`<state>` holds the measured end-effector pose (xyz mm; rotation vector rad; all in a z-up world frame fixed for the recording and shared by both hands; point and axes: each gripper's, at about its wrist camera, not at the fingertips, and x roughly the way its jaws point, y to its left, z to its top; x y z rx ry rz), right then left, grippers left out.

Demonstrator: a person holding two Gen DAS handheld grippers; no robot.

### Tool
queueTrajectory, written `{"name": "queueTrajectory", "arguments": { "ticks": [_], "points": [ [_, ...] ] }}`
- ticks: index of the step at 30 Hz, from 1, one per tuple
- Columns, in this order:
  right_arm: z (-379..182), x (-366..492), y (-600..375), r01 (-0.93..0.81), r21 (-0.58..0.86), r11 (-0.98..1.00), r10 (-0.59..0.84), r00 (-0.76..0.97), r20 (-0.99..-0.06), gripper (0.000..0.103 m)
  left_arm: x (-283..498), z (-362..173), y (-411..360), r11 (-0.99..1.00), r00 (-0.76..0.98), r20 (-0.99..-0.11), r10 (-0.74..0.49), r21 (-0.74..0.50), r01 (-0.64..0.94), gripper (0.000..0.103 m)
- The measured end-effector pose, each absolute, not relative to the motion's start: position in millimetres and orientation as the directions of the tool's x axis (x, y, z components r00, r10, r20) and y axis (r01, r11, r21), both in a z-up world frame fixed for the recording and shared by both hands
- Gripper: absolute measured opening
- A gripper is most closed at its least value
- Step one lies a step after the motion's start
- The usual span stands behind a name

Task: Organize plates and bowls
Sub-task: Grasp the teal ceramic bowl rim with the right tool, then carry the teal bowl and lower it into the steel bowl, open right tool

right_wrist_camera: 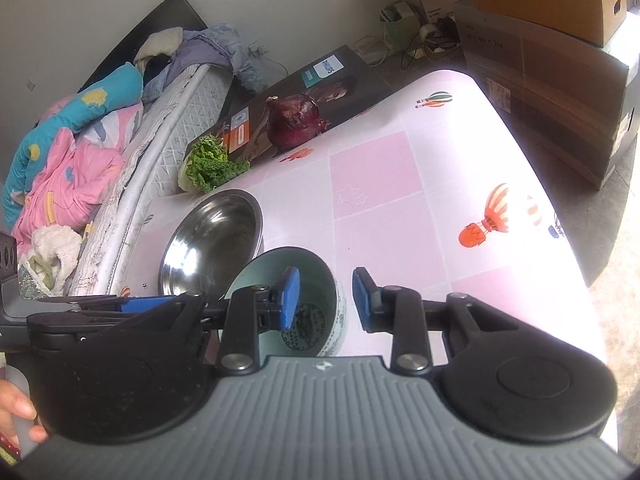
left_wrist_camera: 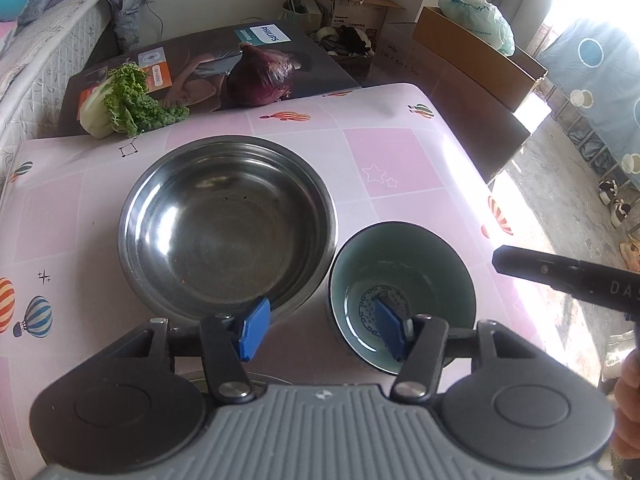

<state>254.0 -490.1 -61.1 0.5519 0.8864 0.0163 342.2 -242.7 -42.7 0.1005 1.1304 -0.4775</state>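
A wide steel bowl [left_wrist_camera: 228, 224] [right_wrist_camera: 212, 244] stands on the pink tablecloth. Touching its right side is a smaller ceramic bowl [left_wrist_camera: 416, 272] [right_wrist_camera: 320, 280], pale green inside with a blue pattern on its bottom. My left gripper [left_wrist_camera: 320, 328] is open above their near edges: one blue pad hangs over the steel rim, the other over the ceramic bowl's inside. My right gripper [right_wrist_camera: 326, 300] is open astride the ceramic bowl's right wall, with a gap on both sides. One of its black fingers [left_wrist_camera: 520, 264] shows at the right in the left wrist view.
A leafy cabbage [left_wrist_camera: 128, 108] and a purple cabbage [left_wrist_camera: 264, 76] lie on a flat printed box [left_wrist_camera: 192, 56] behind the table [left_wrist_camera: 400, 168]. A bed [right_wrist_camera: 80, 160] runs along the left. Cardboard boxes [right_wrist_camera: 560, 80] stand on the floor at the right. A hand [right_wrist_camera: 20, 412] holds a grip.
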Motion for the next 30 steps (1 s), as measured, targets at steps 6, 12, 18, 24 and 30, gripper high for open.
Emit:
{"name": "queueTrajectory", "arguments": {
  "ticks": [6,12,18,24,30],
  "points": [
    [-83.5,270.4,-486.2,0.210,0.468,0.858,0.262,0.605,-0.752,0.028,345.3,-54.1,-262.5,0.913,0.348,-0.906,-0.242,-0.091,0.397,0.037],
    [-103.2,289.1,-481.2,0.221,0.484,0.847,0.294,0.564,-0.772,0.028,347.8,-54.4,-275.8,0.916,0.345,-0.913,-0.219,-0.070,0.395,0.019],
    [-107.1,290.2,-474.5,0.204,0.483,0.852,0.304,0.559,-0.772,0.022,345.3,-58.9,-279.7,0.920,0.338,-0.921,-0.192,-0.050,0.388,0.019],
    [-108.6,287.6,-474.7,0.212,0.484,0.849,0.307,0.549,-0.778,0.021,340.5,-59.2,-281.8,0.919,0.332,-0.924,-0.192,-0.050,0.390,0.021],
    [-106.0,273.8,-480.2,0.224,0.466,0.856,0.290,0.540,-0.790,0.022,324.2,-57.0,-284.5,0.900,0.296,-0.928,-0.228,-0.085,0.427,0.022]
  ]
}}
